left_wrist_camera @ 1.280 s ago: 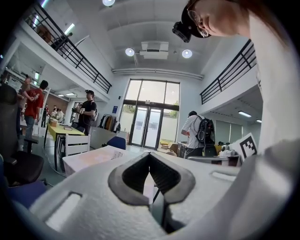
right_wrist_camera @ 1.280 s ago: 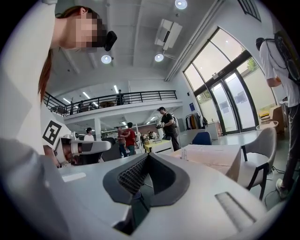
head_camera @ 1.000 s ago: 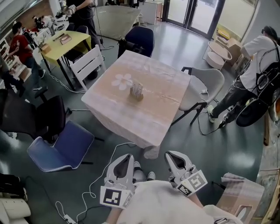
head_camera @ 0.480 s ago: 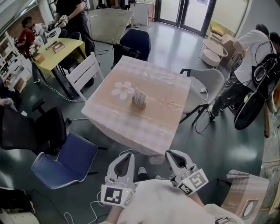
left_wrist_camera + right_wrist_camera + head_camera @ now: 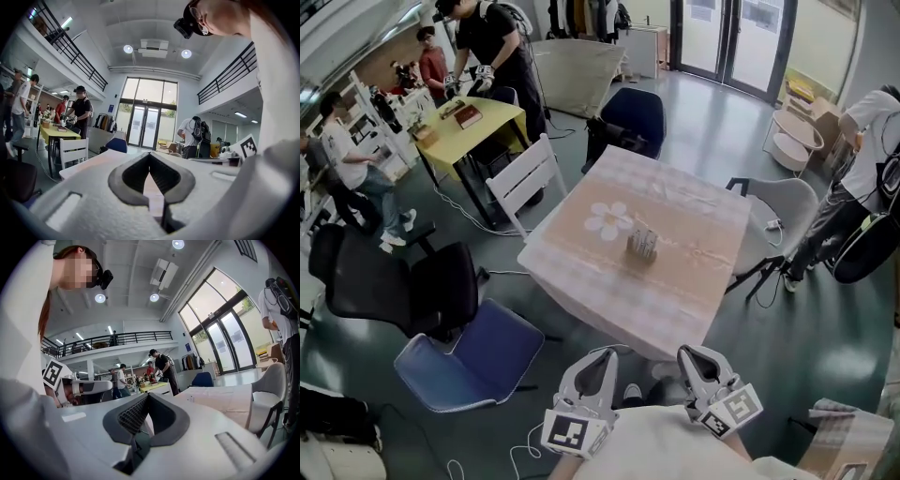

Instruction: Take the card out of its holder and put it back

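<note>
Jaws on both tools are sitting pressed together with nothing between them. I am carrying the left gripper (image 5: 602,356) and the right gripper (image 5: 694,352) low, side by side, pointing at the square bench under its pale pink checked cloth (image 5: 694,216). Compared with a second ago, the bench is sliding lower in the head view. The small pale upright card holder (image 5: 642,246) beside the white flower print (image 5: 609,220) is riding nearer, though still well apart from both grippers. I am reading this as the approach still running. Nothing is being touched yet, so taking the card out is all ahead, and one pair of jaws is going to need opening first.

From here the holder is too small for me to tell the card from its slot. Neither gripper view is showing the holder, only cloth beyond the jaws. The bottom edge of the head view is cutting off both gripper bodies.
</note>
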Tool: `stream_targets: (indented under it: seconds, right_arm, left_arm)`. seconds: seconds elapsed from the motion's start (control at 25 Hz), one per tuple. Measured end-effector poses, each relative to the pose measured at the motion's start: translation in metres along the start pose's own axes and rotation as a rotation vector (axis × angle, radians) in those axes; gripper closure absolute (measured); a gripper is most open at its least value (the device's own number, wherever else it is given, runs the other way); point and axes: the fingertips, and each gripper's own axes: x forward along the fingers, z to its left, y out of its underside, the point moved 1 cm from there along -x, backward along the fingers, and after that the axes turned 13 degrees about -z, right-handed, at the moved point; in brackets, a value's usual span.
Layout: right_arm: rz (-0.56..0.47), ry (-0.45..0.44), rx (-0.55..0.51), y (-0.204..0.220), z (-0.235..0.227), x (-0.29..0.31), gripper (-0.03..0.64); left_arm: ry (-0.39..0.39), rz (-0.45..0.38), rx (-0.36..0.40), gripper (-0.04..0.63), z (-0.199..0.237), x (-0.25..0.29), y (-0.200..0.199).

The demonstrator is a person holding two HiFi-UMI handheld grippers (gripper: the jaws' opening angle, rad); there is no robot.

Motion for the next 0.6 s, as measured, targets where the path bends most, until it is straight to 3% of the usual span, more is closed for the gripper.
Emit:
stream_targets:
  seconds: [0.28,0.6]
  right_arm:
    - [0.005,-0.013,0.015,0.000,-0.021,0.007,0.618]
    - [-0.005,-0.043,0.009,-0.016,-0.074,0.029,0.618]
  left_arm:
    - [-0.019,-0.007,-0.002,0.595,-0.002,0.018,0.005]
    - [-0.041,-0.036,0.005,0.595,-0.009,0.074,0.003]
